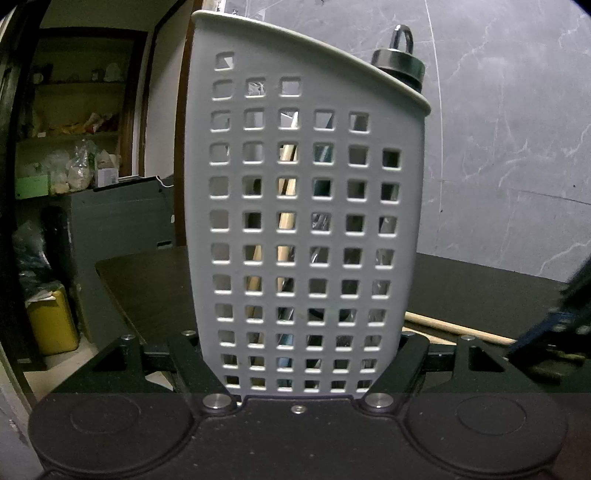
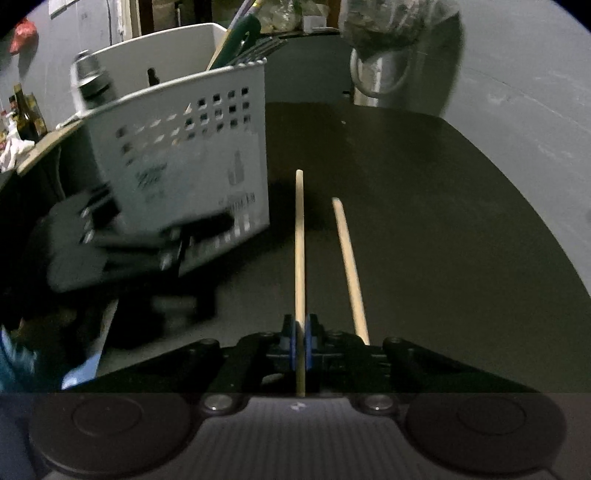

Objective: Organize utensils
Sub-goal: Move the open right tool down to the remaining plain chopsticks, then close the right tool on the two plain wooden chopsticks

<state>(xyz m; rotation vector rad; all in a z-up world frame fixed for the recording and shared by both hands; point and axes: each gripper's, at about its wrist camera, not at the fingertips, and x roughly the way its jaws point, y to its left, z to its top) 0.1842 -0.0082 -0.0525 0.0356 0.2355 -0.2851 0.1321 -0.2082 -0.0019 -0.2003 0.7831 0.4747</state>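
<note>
The left gripper (image 1: 303, 373) clasps the base of a white perforated basket (image 1: 306, 221), its two black fingers (image 1: 192, 362) pressed against the basket's opposite side walls, so they stand wide apart yet firmly on it. The basket stands upright on the dark bench (image 1: 480, 284). Through its square holes a pale wooden stick and some darker utensils show inside, though which utensils they are cannot be told. From the right wrist view, a green handle (image 2: 240, 33) and the tines of forks (image 2: 258, 50) rise above the basket's (image 2: 184, 155) rim. Behind the basket stands a dark bottle (image 1: 399, 62) with a metal loop on its cap.

The right gripper (image 2: 300, 339) is closed almost completely on a thin wooden chopstick (image 2: 299, 240). Its blue-padded fingers (image 2: 291, 341) pinch the stick near its near end, and the stick runs straight forward from them, just to the right of the basket. Whether its far tip touches the bench cannot be told. A second chopstick (image 2: 349, 266) lies flat on the bench (image 2: 443, 221), just to the right of the held one and slightly angled away from it, further from the basket. Beyond the basket, at the far edge of the bench, stands a metal jug (image 2: 399, 74) with a curved handle.
</note>
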